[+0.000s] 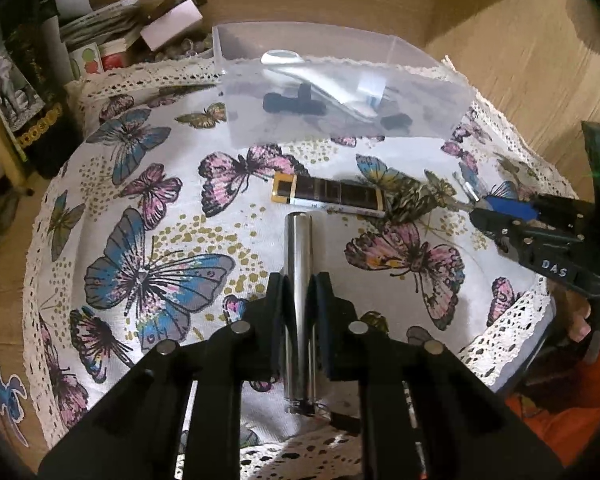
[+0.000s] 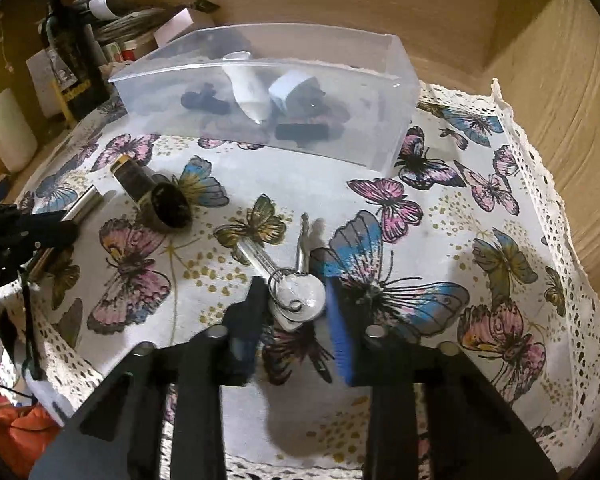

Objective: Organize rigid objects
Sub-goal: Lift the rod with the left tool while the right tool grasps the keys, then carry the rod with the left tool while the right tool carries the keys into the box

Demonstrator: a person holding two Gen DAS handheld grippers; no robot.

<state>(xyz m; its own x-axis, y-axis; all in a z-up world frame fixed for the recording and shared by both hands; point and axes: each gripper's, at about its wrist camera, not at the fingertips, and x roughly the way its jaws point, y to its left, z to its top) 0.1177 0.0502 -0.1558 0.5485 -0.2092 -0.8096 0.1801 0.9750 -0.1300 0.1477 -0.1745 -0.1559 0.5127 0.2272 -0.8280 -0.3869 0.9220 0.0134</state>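
Observation:
My left gripper (image 1: 299, 285) is shut on a shiny silver metal tube (image 1: 298, 240) that points away from me over the butterfly tablecloth (image 1: 160, 240). Just beyond it lies a black and gold tube (image 1: 328, 196). In the right wrist view my right gripper (image 2: 294, 294) is shut on a bunch of keys (image 2: 300, 300) resting on the cloth, the key heads held between the black pad and the blue pad. A clear plastic box (image 2: 380, 92) stands behind, holding a white piece and some black pieces. The left gripper (image 2: 28, 236) with the silver tube (image 2: 82, 202) shows at the left edge.
A dark bottle (image 2: 76, 60), papers and small boxes (image 1: 112, 28) crowd the back left corner beside a pale candle (image 2: 8, 136). Wooden walls (image 2: 560, 120) close in the back and right. The cloth's lace edge (image 2: 580, 280) hangs at the right. An orange fabric (image 1: 560, 420) lies low.

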